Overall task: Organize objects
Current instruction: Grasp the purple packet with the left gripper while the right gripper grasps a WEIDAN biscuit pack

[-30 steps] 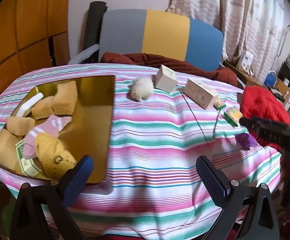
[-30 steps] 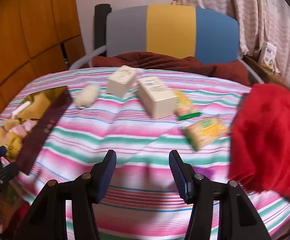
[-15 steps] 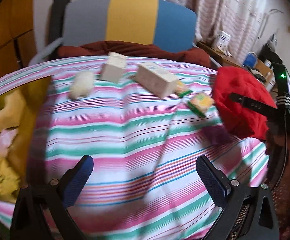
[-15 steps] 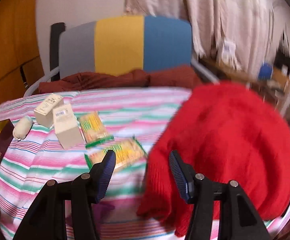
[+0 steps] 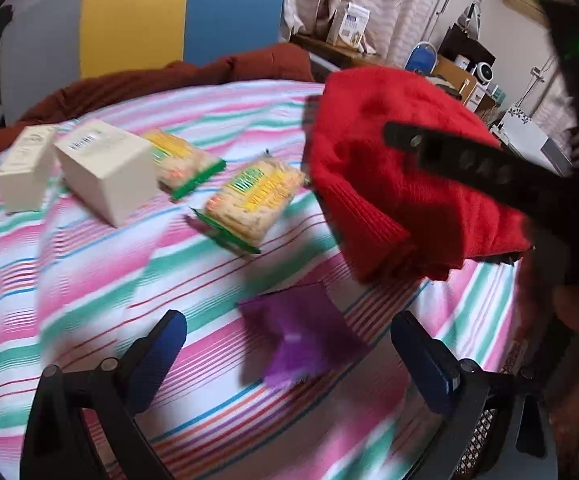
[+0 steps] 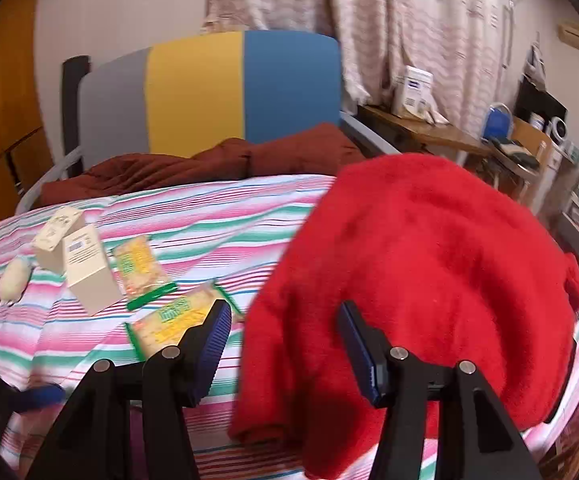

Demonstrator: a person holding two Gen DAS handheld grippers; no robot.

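Red knitted sweater [image 6: 429, 264] lies heaped on the right side of the striped tablecloth [image 6: 225, 208], one ribbed cuff [image 5: 369, 216] pointing toward the near edge. The right gripper [image 6: 283, 344] hangs just above its near-left edge, jaws spread wide, nothing between the blue pads [image 6: 355, 344] (the left pad sits over the cloth, the right one over the wool). Over in the left wrist view, the left gripper [image 5: 289, 356] is spread wide too and empty, hovering above a purple item [image 5: 301, 340] that lies on the cloth just in front of the sweater; it is too blurred to name. Left of the sweater sit two snack packets with green edges: one [image 6: 169, 320] close to the sweater's edge, partly behind the right gripper's left finger, the other [image 6: 139, 268] farther back, beside a white carton [image 6: 85, 264] with a barcode. A second, smaller white box [image 6: 55, 232] stands touching it behind, and a cream fuzzy lump [image 6: 13, 278] rests at the far left. A chair back [image 6: 217, 88] in grey, yellow and blue rises behind the table.
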